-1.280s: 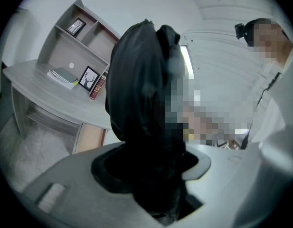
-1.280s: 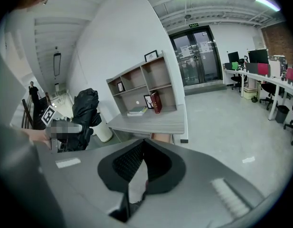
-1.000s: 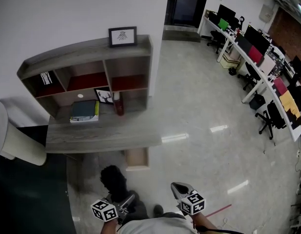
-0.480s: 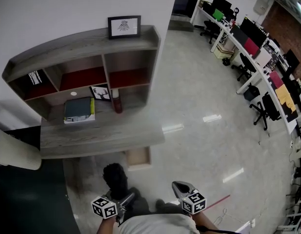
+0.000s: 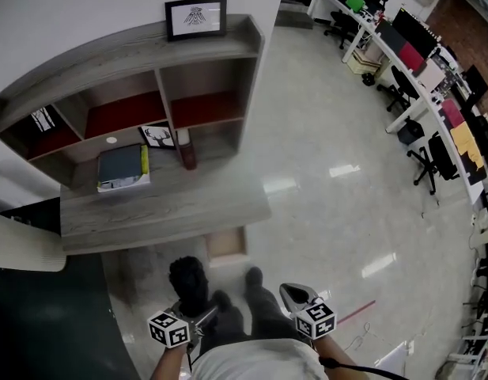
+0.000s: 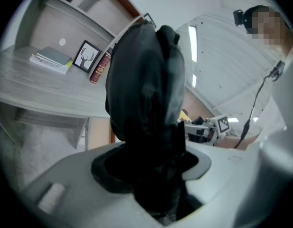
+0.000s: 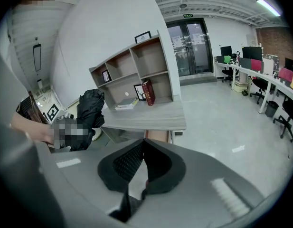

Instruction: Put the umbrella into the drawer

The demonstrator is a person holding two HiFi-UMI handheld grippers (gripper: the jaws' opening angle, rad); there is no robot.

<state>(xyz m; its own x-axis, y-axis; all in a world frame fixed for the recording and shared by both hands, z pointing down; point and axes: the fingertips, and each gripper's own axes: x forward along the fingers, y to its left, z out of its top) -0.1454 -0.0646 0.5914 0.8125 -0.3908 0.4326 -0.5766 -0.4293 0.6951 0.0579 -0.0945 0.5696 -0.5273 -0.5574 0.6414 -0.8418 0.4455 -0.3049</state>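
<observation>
A black folded umbrella [image 5: 188,279] stands up between the jaws of my left gripper [image 5: 200,317], low in the head view. In the left gripper view the umbrella [image 6: 146,89] fills the middle, with the left gripper [image 6: 151,163] shut on its lower end. My right gripper [image 5: 294,295] hangs to the right of it with nothing in it. In the right gripper view the tips of the right gripper [image 7: 143,144] meet. The open drawer [image 5: 228,246], pale wood, juts out under the desk's front edge, beyond the umbrella. It also shows as the drawer [image 7: 158,136].
The grey desk [image 5: 164,208] carries a shelf unit [image 5: 149,77] with a book stack [image 5: 122,169], a red book [image 5: 188,150] and framed pictures. A white chair [image 5: 22,244] stands at the left. Office desks and chairs [image 5: 418,70] line the far right. My legs and shoes [image 5: 251,291] are between the grippers.
The desk and drawer have come nearer and lower in the head view. My legs have stepped forward between the grippers. Both grippers keep their hold and state.
</observation>
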